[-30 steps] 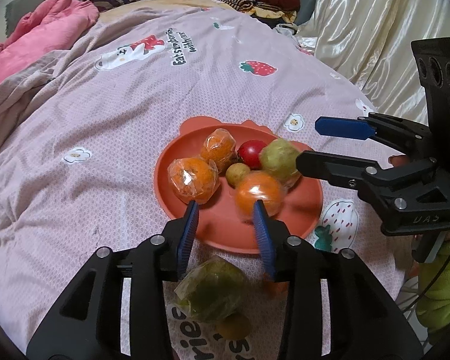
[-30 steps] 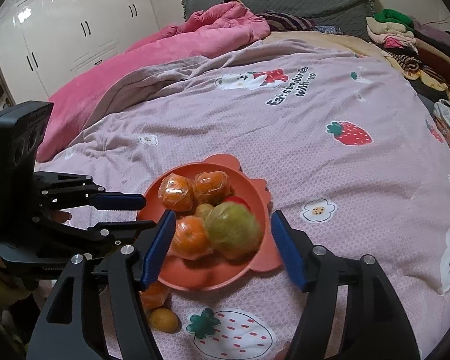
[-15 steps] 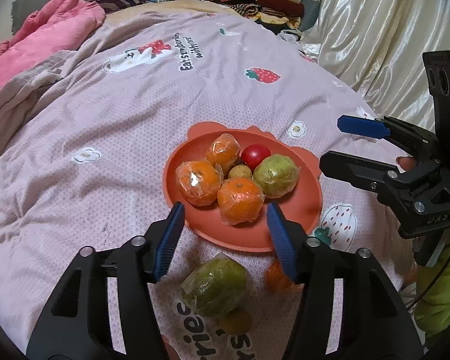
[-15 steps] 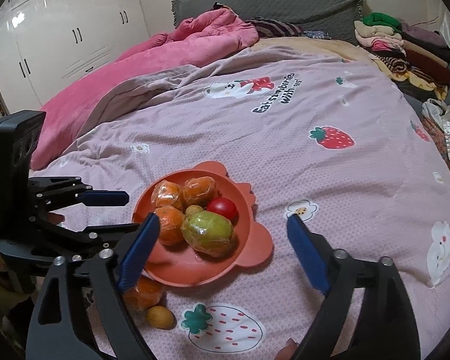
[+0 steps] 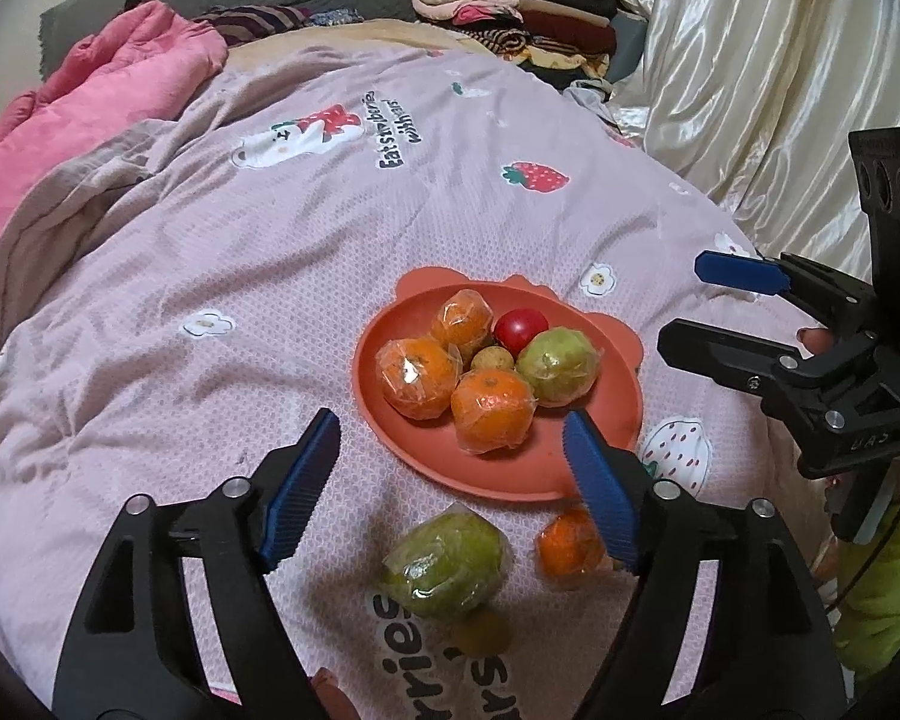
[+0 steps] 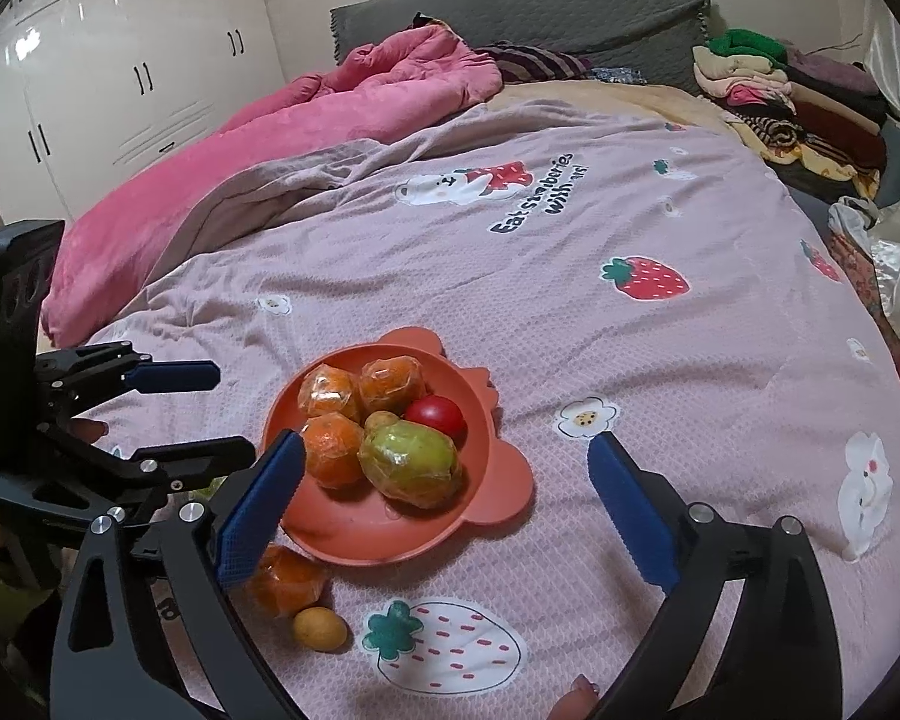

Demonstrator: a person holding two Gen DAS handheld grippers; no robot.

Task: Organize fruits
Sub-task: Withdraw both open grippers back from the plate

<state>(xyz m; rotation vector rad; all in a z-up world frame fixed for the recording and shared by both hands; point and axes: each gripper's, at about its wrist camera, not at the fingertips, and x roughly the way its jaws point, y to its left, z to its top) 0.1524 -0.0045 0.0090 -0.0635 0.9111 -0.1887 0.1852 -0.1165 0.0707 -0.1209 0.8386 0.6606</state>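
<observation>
— How far along is the fruit sorting, from where you stand?

— Mostly done, I'd say. The orange plate [image 5: 600, 462] on the bed holds six pieces: three wrapped oranges [image 5: 417, 369], a wrapped green pear-like fruit [image 5: 558, 366], a red tomato-like fruit [image 5: 521, 329] and a small yellow-brown fruit [image 5: 492, 358] in the middle of them.

— And what's left?

— Three pieces lie on the quilt [image 5: 210, 228] just off the plate's near rim: a wrapped green fruit [image 5: 444, 561], a wrapped orange [image 5: 567, 549] beside it, and a small yellowish fruit [image 6: 320, 629] nearest to us.

— Are the grippers carrying anything?

— No. The left hand-held gripper [image 5: 450, 447] has just been opening; its jaws stand apart with nothing between them, above the plate's near rim. The right hand-held gripper [image 6: 444, 474] has just been opening too, very wide, empty, straddling the plate's right side. I'd guess each just let a fruit go onto the plate.
</observation>
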